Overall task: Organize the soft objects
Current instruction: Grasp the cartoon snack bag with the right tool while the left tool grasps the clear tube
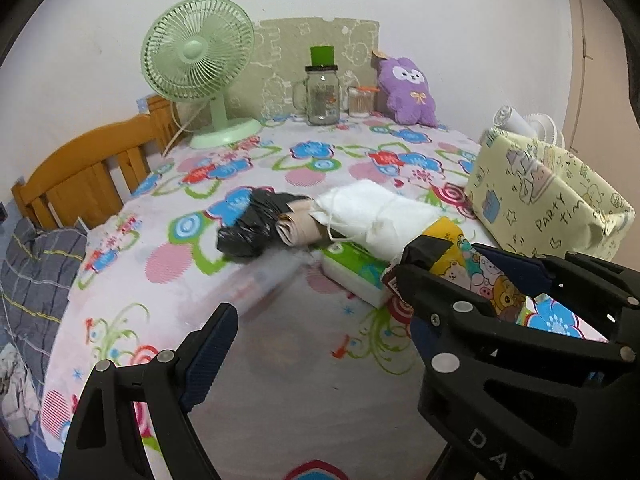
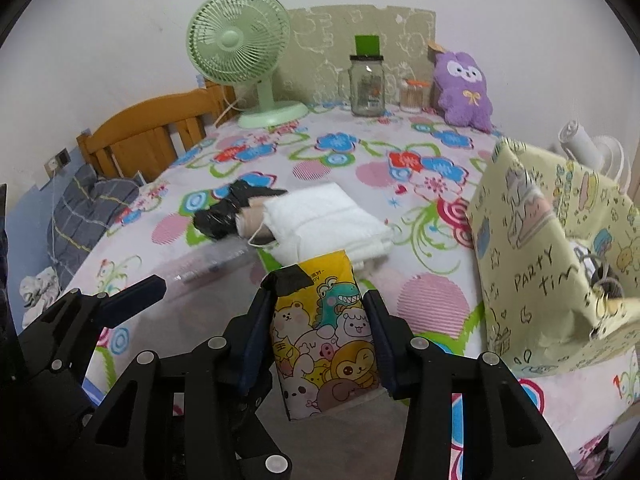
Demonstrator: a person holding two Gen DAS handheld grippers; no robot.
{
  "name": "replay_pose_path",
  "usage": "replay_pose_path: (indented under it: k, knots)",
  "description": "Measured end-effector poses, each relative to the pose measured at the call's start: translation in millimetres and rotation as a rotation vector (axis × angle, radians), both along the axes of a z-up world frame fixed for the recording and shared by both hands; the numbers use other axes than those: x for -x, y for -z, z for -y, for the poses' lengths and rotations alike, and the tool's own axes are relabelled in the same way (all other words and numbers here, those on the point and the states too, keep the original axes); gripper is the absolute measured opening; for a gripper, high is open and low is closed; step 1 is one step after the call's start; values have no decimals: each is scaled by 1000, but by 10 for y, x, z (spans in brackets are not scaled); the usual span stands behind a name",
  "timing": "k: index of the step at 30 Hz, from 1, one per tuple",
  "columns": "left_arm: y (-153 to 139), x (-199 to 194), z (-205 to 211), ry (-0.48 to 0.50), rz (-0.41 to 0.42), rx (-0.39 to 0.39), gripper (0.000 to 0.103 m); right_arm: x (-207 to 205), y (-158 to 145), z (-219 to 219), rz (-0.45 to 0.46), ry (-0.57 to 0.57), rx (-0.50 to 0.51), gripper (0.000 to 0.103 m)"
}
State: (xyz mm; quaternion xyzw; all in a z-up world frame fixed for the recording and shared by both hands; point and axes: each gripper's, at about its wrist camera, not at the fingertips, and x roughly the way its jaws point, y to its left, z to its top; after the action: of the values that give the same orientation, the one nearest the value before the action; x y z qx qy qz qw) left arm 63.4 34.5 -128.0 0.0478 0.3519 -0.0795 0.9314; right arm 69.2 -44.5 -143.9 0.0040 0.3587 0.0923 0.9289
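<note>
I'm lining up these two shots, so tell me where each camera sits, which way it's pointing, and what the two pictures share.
Left wrist: sits on the left gripper, angled down across the flowered table toward the back wall; its open fingers show, and the right gripper enters from the right.
Right wrist: sits on the right gripper, facing the same way; its fingers clamp the cartoon tissue pack, with the left gripper at lower left.
Shared: green fan, glass jar, purple plush, white towel, yellow box.

place: home bedroom | signs: wooden bed frame (image 1: 86, 172); floral sheet (image 1: 280, 360); plush toy (image 1: 408, 90)
</note>
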Motion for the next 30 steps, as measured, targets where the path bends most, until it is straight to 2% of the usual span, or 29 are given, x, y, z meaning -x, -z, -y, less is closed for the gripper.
replay_pose_path:
  k: [6,18,30]
  knots:
    - [-63,-98,-113,-14,16,-12,90,-67,-95,-106,18,-7,4,49]
    - [-4,-407,-285,-4,-27,20,85,-344,-79,-279,5,-12,29,49]
    - [136,-617,-338,7,-86,14,82,-533,40,-339,-31,-15,43,49]
